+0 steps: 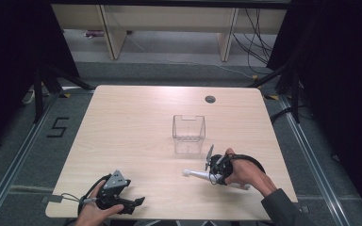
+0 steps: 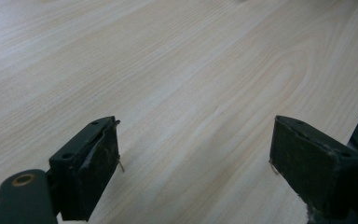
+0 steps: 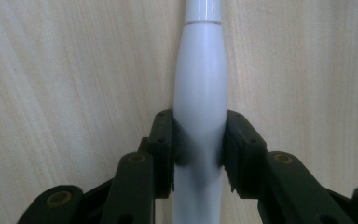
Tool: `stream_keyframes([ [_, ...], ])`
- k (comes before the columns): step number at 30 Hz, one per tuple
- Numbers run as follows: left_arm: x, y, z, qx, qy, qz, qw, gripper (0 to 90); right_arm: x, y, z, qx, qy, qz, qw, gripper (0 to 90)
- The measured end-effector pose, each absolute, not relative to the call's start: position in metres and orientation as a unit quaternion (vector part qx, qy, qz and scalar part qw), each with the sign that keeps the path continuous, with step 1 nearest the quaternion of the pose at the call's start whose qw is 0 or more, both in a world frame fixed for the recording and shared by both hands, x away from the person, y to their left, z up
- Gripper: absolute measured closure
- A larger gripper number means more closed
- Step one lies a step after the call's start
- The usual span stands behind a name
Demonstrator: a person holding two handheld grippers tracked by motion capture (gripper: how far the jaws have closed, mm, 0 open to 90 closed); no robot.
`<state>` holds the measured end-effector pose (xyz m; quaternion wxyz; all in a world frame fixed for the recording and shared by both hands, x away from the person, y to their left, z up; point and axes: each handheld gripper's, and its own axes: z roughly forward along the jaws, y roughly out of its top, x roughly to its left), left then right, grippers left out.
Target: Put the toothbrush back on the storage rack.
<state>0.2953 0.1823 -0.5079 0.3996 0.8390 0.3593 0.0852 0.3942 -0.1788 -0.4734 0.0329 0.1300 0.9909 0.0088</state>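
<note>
1. Nearest the camera in the right gripper view, the right gripper point(image 3: 199, 140) has its two black jaws clamped on the thick middle of a smooth white plastic wand-shaped handle point(image 3: 200, 84), which lies on the pale wooden table point(image 1: 132, 132).
2. It looks light, rigid and glossy, so probably slippery; the bulge seems the surest place to hold.
3. A clear square plastic container point(image 1: 188, 134) stands just beyond it.
4. The left gripper point(image 2: 196, 154) hovers with jaws wide apart, empty, near the table's front edge.
</note>
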Motion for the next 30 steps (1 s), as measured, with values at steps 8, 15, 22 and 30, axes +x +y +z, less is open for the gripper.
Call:
stream_keyframes([
  [8,0.296,0.183,-0.508,0.842,0.357,0.085,0.395,14.9,0.394,-0.183,-0.466,0.143,0.989,0.018,0.041,66.6],
  [15,0.296,0.183,-0.508,0.842,0.357,0.085,0.395,14.9,0.393,-0.188,-0.458,0.147,0.987,0.035,0.05,66.6],
  [22,0.296,0.183,-0.507,0.842,0.357,0.086,0.396,14.9,0.392,-0.197,-0.441,0.167,0.979,0.097,0.067,66.6],
  [30,0.296,0.183,-0.507,0.842,0.357,0.087,0.395,14.9,0.394,-0.214,-0.426,0.197,0.953,0.203,0.106,66.6],
])
